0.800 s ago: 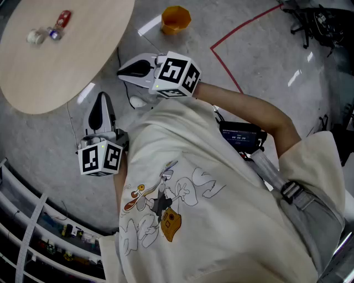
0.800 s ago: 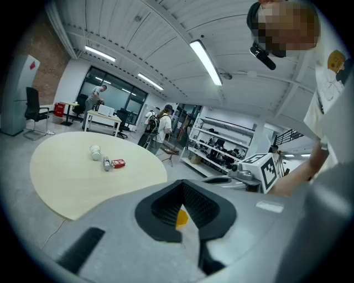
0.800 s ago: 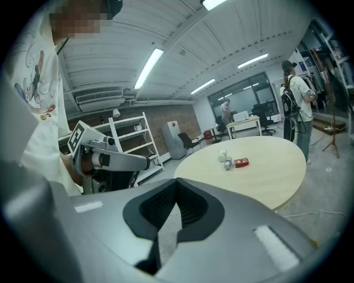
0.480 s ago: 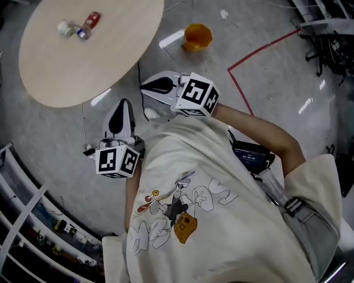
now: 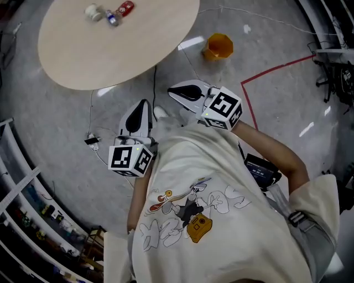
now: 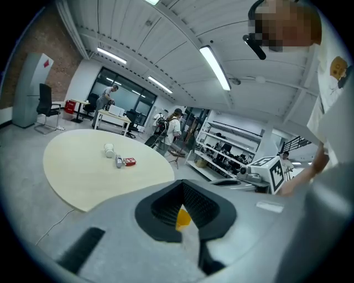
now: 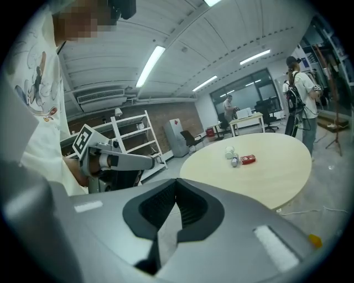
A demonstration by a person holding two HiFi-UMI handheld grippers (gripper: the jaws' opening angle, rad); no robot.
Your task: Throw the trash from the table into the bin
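The trash lies on the far side of the round beige table [image 5: 110,50]: a white cup [image 5: 93,11], a small can [image 5: 112,19] and a red packet [image 5: 126,7]. The orange bin [image 5: 218,46] stands on the floor to the right of the table. My left gripper [image 5: 142,105] and right gripper [image 5: 172,91] hang over the floor in front of the person's body, short of the table, both shut and empty. In the left gripper view the bin [image 6: 182,218] shows through the gap behind the shut jaws. The right gripper view shows the cup [image 7: 229,150], can [image 7: 235,160] and packet [image 7: 248,159].
A cable and a small plug [image 5: 91,141] lie on the grey floor under the table's near edge. Red tape [image 5: 260,74] marks the floor at right. Shelving [image 5: 33,215] lines the lower left. Other people [image 6: 174,124] stand far off behind the table.
The head view has swung: table and bin have slid to the right in the picture. Both grippers stay shut and empty, carried along in front of the person's body.
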